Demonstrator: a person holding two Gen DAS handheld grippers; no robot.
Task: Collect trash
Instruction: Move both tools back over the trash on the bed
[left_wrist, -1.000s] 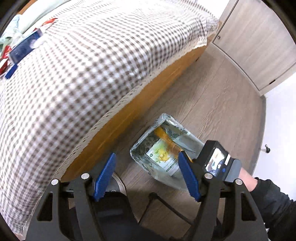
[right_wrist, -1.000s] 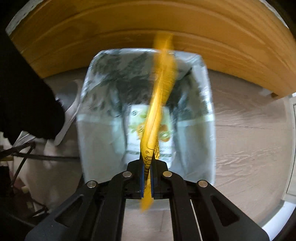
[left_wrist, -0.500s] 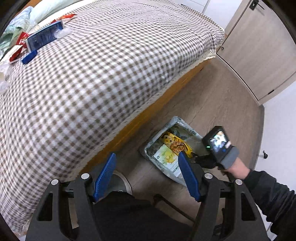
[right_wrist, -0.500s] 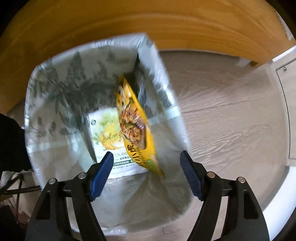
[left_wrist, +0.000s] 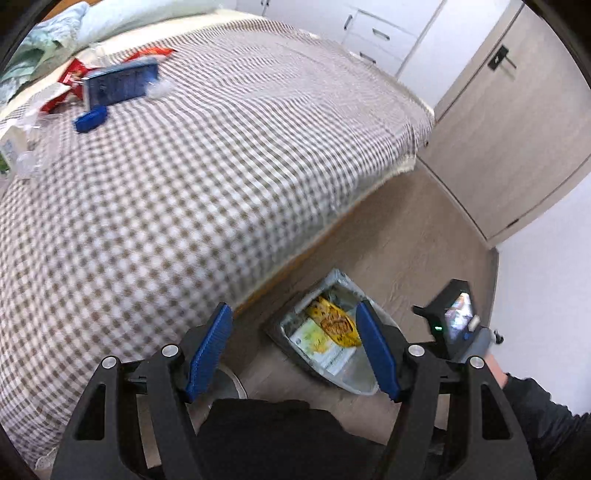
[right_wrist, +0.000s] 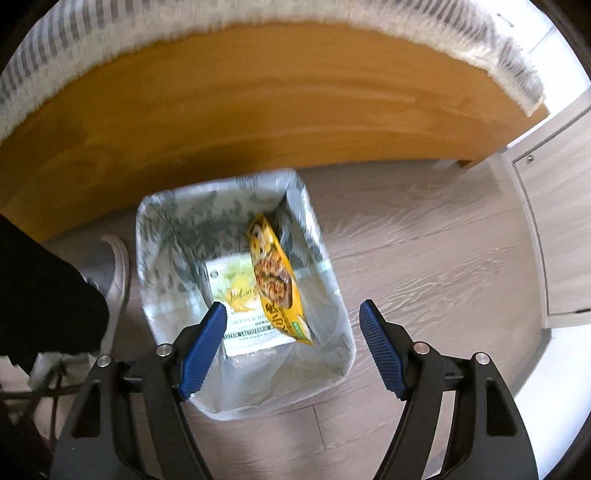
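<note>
Two packets are lying in the lined trash bin (right_wrist: 334, 288) on the wooden floor (right_wrist: 436, 258) beside the bed frame (right_wrist: 258, 110): a yellow snack packet (right_wrist: 275, 284) leaning against the bin's right wall, and a white-and-green packet (right_wrist: 236, 317) lying flat under it on the bottom. Right tool (right_wrist: 290, 317) is hanging above the bin's near rim, blue pads spread wide with nothing between them; the yellow packet is sitting below and between the pads, apart from both. A second ago this tool was pinching that packet upright over the bin; since then it has let go and the packet has dropped in. Left tool (left_wrist: 291, 341) is likewise spread and empty, pointing down past the checked bedspread (left_wrist: 221, 166). More litter is waiting far up the bed: a blue packet (left_wrist: 120, 83), a small blue item (left_wrist: 90, 118), red wrappers (left_wrist: 72, 74). Compared with a second ago, the left view is taking in more of the bed, and the bin looks smaller.
</note>
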